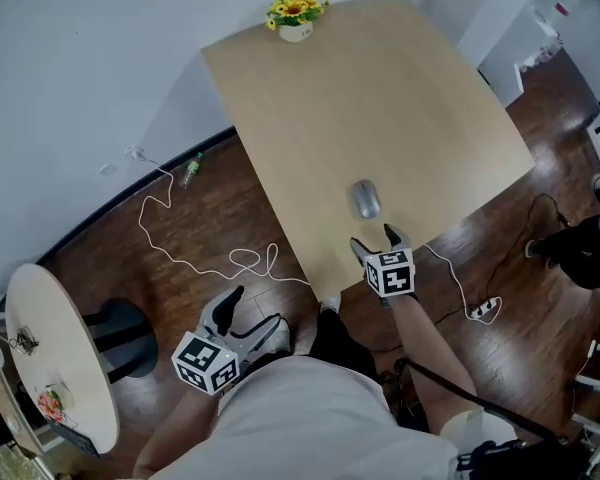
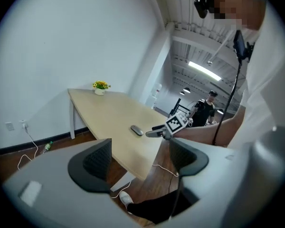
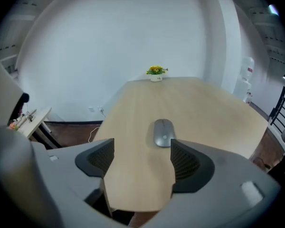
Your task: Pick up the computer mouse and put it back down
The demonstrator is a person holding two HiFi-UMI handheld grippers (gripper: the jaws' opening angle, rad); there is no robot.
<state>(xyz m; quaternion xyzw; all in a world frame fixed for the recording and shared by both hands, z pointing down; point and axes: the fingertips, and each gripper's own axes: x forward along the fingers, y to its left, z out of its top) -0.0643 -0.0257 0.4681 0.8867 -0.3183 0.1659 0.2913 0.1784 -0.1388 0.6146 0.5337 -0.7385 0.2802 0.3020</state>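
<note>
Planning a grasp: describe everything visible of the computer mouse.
The computer mouse is a slim grey oval with a smooth, matte, metallic-looking top; no cord shows. It lies flat, top up, on the light wooden table, close to one edge. Only the tabletop touches it. The right gripper is at that edge, just short of the mouse, jaws apart, with the mouse ahead of them.

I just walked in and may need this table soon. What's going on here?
A person holds a claw in each hand at a wooden table. The right claw is open over the table's near edge, pointed at a grey computer mouse that lies flat just ahead of it, not gripped. The left claw is open and empty, held low beside the table, above the floor.
</note>
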